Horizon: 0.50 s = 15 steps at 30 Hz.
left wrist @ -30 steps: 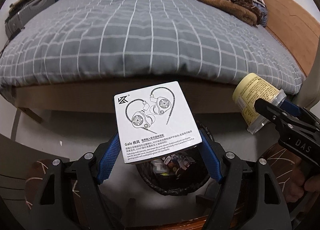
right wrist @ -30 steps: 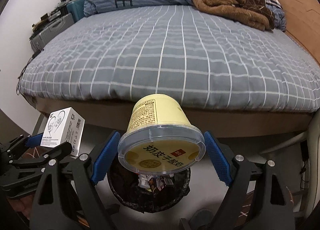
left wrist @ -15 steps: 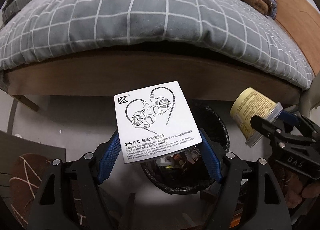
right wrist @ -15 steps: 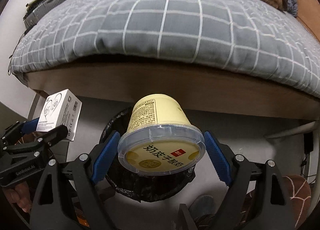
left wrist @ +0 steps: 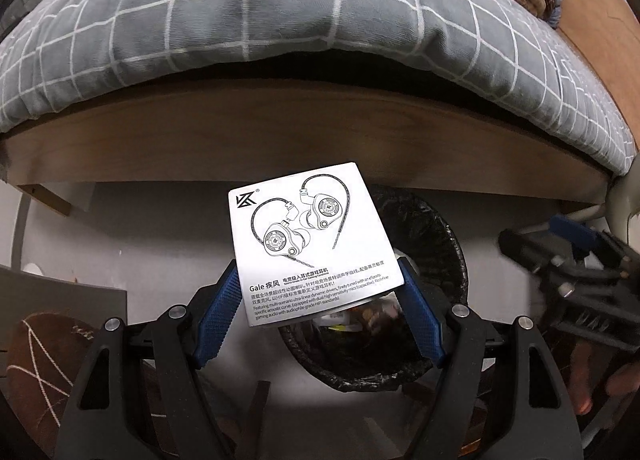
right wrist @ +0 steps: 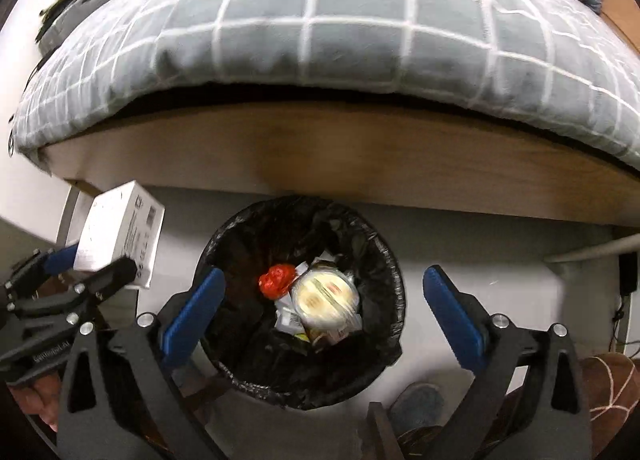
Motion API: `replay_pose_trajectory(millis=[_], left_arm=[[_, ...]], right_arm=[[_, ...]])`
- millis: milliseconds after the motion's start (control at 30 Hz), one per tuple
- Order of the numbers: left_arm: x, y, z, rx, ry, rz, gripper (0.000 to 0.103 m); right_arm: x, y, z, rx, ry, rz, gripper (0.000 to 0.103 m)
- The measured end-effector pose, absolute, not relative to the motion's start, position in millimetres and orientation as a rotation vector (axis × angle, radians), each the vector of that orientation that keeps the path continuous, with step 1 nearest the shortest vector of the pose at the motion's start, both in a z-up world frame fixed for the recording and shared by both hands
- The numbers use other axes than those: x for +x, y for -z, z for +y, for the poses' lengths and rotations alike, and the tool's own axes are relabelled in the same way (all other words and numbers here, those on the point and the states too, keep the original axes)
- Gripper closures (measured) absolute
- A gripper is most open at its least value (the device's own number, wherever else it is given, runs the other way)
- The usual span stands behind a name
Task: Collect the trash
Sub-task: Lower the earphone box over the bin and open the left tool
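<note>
The yellow cup [right wrist: 325, 297] lies in the black-lined bin [right wrist: 384, 256] at centre frame beneath the wide-open, empty right gripper [right wrist: 320, 308], while the left gripper [left wrist: 320, 302] clamps the white earphone box [left wrist: 312, 240] above the bin rim, undropped.

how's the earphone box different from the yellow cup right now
The earphone box is clamped between the left gripper jaws above the trash bin; the yellow cup lies loose inside the bin, under the open right gripper. The box is white, flat-sided and printed; the cup is round with a clear lid. Both are trash.
</note>
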<state>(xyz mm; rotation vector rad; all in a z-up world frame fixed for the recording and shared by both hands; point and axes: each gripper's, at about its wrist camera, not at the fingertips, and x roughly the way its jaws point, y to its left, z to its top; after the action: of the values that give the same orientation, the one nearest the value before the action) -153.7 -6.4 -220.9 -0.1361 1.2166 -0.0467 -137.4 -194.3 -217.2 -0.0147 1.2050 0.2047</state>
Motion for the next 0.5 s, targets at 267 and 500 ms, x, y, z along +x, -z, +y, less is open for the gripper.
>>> replay_pose_trajectory(millis=[267, 500], left_arm=[[-147, 235, -35, -0.108, 0.103, 1.249, 0.03], [-139, 238, -59, -0.106, 0.126, 1.249, 0.03]], right_arm=[[-134, 207, -232, 0.034, -0.121, 1.184, 0.007], [-137, 181, -257, 0.051, -0.086, 1.107, 0.008]])
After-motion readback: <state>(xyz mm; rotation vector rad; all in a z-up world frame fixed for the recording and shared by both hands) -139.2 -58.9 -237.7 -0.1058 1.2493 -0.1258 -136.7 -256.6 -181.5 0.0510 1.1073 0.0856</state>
